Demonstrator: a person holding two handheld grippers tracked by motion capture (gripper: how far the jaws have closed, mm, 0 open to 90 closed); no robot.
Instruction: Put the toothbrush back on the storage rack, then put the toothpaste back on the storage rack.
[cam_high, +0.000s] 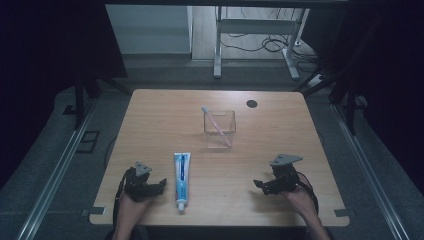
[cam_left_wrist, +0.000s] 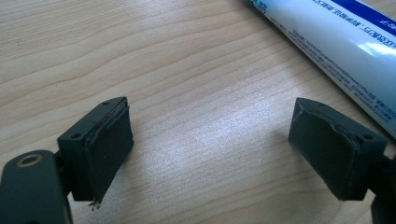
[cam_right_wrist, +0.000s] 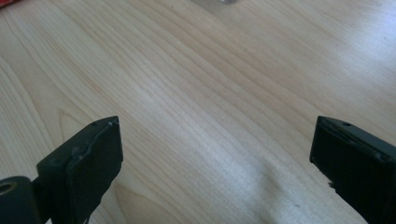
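A light wooden rectangular table (cam_high: 165, 115) fills the middle of the high view, with dark floor around it. Near the table's centre, slightly toward twelve o'clock, stands a clear square plastic container (cam_high: 219, 129), and a thin white-and-pink stick-like item, likely a toothbrush (cam_high: 216, 125), leans inside it with its upper end tipped toward ten o'clock. A white and blue toothpaste tube (cam_high: 181, 181) lies flat at about seven o'clock from the container, its cap pointing toward six o'clock at the near edge. The left black two-jaw gripper (cam_high: 159, 186), held in the person's left hand (cam_high: 131, 206), rests low at the near edge, at roughly nine o'clock from the tube and just beside it; its jaws stand wide apart with only bare wood between them. In the left gripper view (cam_left_wrist: 210, 144) the tube (cam_left_wrist: 341, 51) runs past the far jaw at about two o'clock, apart from it. The right black two-jaw gripper (cam_high: 260, 186), held in the right hand (cam_high: 300, 200), sits at five o'clock from the container, well apart from the tube, its jaws likewise spread wide over bare tabletop in the right gripper view (cam_right_wrist: 215, 158). A small dark round hole (cam_high: 251, 104) marks the table at one o'clock from the container.
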